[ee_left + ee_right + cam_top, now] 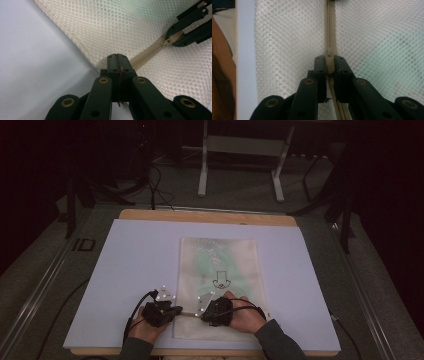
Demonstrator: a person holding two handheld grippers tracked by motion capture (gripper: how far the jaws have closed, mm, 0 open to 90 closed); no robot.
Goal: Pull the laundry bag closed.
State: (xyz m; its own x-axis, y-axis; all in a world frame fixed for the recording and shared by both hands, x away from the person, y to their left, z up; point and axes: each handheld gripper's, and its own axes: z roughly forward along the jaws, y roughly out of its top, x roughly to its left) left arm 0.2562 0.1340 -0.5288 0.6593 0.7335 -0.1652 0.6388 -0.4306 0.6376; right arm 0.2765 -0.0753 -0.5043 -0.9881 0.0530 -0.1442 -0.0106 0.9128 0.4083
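Observation:
A cream mesh zipper pouch (218, 270) with green contents and a small black drawing lies flat on the white board (125, 270). Its zipper (147, 53) runs across the end nearest me. My left gripper (178, 310) is shut on the pouch's edge at the zipper's end (116, 58). My right gripper (203, 314) sits a short way along the zipper, and its jaws clamp the beige slider (330, 65). In the left gripper view, the right gripper (186, 27) holds that slider (172, 39). The zipper teeth (330, 30) beyond the slider look joined.
The board rests on a wooden tabletop (200, 216); its near edge lies just under my wrists. On the floor behind stand a grey metal frame (240, 150), loose cables (156, 185) and dark stand legs (342, 210). Bare board lies left and right of the pouch.

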